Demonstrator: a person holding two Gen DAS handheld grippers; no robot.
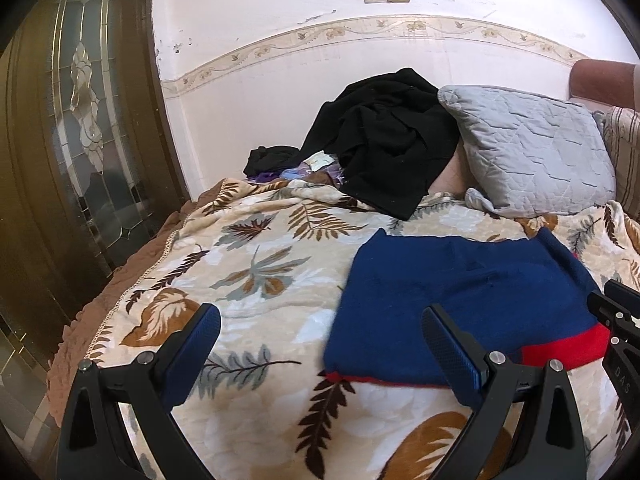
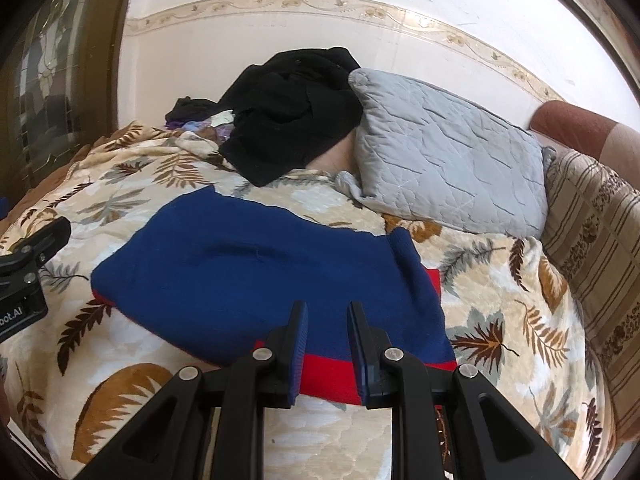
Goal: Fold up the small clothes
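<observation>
A blue knitted garment with a red hem [image 1: 460,304] lies flat on the leaf-patterned blanket [image 1: 260,272]; it also shows in the right wrist view [image 2: 248,276]. My left gripper [image 1: 320,320] is wide open and empty above the garment's near left corner, its right finger [image 1: 452,344] over the blue cloth. My right gripper [image 2: 327,312] is narrowly open, with its fingers over the red hem [image 2: 324,376] at the near edge and nothing between them. Its body shows at the right edge of the left wrist view [image 1: 618,320].
A pile of black clothes [image 1: 384,140] lies at the back against the wall, next to a grey quilted pillow [image 1: 528,148]. A striped cushion [image 2: 592,232] sits at the right. A glass-panelled door [image 1: 80,120] stands left of the bed edge.
</observation>
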